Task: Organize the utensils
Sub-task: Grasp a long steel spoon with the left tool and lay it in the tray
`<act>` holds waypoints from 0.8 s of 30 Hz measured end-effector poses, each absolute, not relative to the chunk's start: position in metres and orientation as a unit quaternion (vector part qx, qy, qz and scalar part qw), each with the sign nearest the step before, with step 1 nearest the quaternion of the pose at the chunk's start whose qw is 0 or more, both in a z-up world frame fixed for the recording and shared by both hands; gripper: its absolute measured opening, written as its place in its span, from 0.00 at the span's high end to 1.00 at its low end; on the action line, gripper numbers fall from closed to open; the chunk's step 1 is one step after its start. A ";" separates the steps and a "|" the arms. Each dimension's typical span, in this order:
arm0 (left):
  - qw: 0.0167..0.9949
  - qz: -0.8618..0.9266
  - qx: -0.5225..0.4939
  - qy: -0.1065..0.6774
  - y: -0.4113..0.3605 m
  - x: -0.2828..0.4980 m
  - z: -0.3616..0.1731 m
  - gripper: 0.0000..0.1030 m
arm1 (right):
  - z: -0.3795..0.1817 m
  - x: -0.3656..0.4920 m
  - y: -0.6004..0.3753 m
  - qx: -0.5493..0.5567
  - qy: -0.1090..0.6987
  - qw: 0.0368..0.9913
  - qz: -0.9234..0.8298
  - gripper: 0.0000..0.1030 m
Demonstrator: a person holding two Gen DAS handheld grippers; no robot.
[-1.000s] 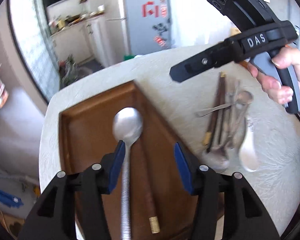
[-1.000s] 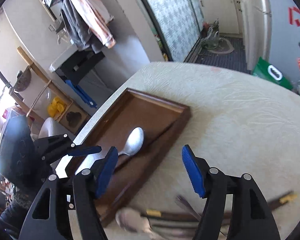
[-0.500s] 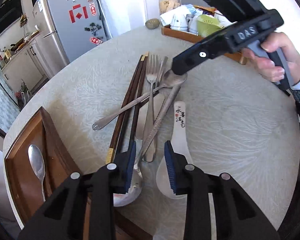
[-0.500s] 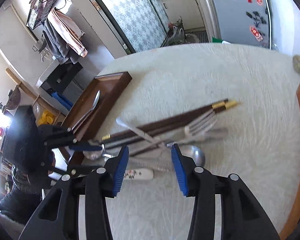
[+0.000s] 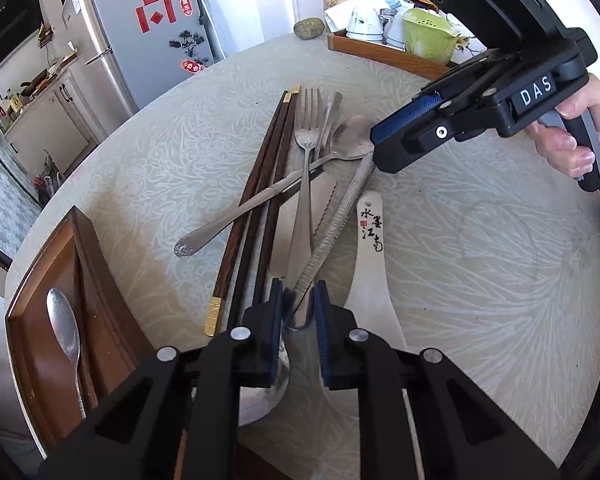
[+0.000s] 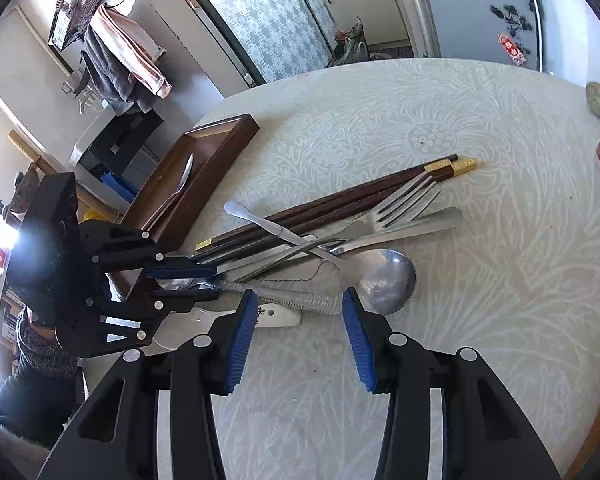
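Note:
A pile of utensils lies mid-table: dark chopsticks (image 5: 268, 184), a fork (image 5: 306, 160), a serrated knife (image 5: 324, 200), a smooth spoon (image 5: 352, 136), a white ceramic spoon (image 5: 372, 264) and a large spoon with a textured handle (image 5: 340, 216). My left gripper (image 5: 299, 304) straddles that handle near the bowl; its jaws are closing, with thin gaps left beside the handle. My right gripper (image 6: 298, 316) is open at the handle's other end, near the smooth spoon's bowl (image 6: 384, 280). One spoon (image 5: 62, 324) lies in the brown wooden tray (image 5: 80, 248).
A second wooden tray (image 5: 380, 54) with cups and a green strainer stands at the far table edge, beside a stone (image 5: 309, 28). A person's hand (image 5: 572, 148) holds the right gripper. A fridge (image 5: 140, 40) stands beyond the round table.
Both grippers left the brown tray and came down over the utensil pile. The left jaws narrowed around the textured spoon handle. The right jaws narrowed, then held still.

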State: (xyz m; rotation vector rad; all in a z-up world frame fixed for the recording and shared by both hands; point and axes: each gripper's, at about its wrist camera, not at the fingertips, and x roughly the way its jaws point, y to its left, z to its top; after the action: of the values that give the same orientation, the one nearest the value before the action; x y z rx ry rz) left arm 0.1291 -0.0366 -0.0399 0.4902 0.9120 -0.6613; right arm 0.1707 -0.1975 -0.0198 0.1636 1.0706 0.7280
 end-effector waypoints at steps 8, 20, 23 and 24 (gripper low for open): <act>0.823 -0.317 0.200 0.426 -0.027 0.129 -0.037 0.94 | -0.031 0.177 -0.205 0.143 0.513 0.775 0.340 0.56; 0.829 -0.344 0.190 0.398 -0.035 0.116 -0.018 0.94 | -0.012 0.187 -0.196 0.202 0.489 0.765 0.366 0.56; 0.830 -0.350 0.187 0.392 -0.035 0.113 -0.013 0.95 | -0.001 0.191 -0.187 0.205 0.478 0.765 0.380 0.56; 0.832 -0.349 0.186 0.390 -0.034 0.113 -0.011 0.97 | 0.003 0.192 -0.184 0.206 0.474 0.766 0.383 0.56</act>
State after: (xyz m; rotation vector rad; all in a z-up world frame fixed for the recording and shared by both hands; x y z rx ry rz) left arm 0.1131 -0.0344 -0.0114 0.3953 0.8265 -0.7400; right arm 0.1920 -0.1839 0.0027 0.4483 1.0302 0.8312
